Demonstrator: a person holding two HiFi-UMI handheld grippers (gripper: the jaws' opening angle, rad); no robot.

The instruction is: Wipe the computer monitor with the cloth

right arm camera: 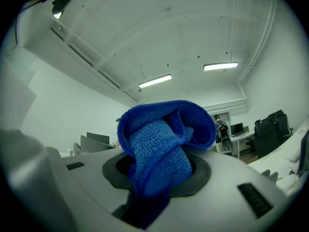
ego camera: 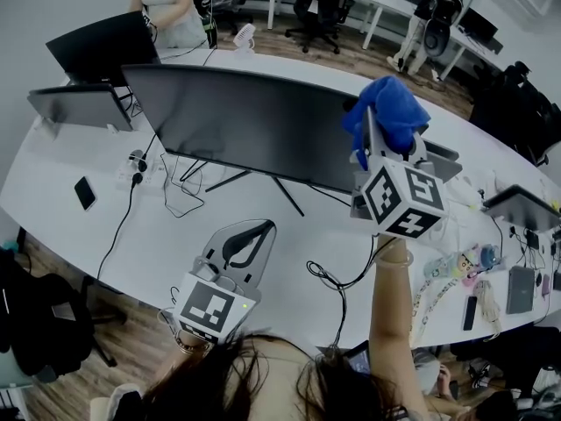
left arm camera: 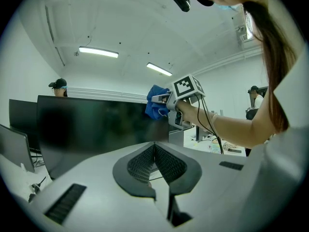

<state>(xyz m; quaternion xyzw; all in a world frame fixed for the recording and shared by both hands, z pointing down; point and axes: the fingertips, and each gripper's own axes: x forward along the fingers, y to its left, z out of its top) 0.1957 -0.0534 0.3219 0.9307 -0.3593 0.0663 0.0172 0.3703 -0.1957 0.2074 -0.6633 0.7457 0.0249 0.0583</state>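
Note:
A wide dark monitor (ego camera: 254,125) stands on the white table (ego camera: 166,244). My right gripper (ego camera: 377,143) is raised at the monitor's upper right corner and is shut on a bunched blue cloth (ego camera: 390,112). In the right gripper view the cloth (right arm camera: 161,144) bulges out of the jaws and hides the screen. My left gripper (ego camera: 254,235) hangs low over the table in front of the monitor, shut with nothing in it. In the left gripper view the shut left gripper (left arm camera: 155,161) faces the monitor (left arm camera: 96,124), with the cloth (left arm camera: 155,108) at its top right edge.
Two more screens (ego camera: 101,46) (ego camera: 79,108) stand at the far left. A phone (ego camera: 85,193), a power strip (ego camera: 140,167) and loose cables (ego camera: 337,279) lie on the table. Small items (ego camera: 491,279) crowd the right end. A person (ego camera: 171,3) stands behind the table.

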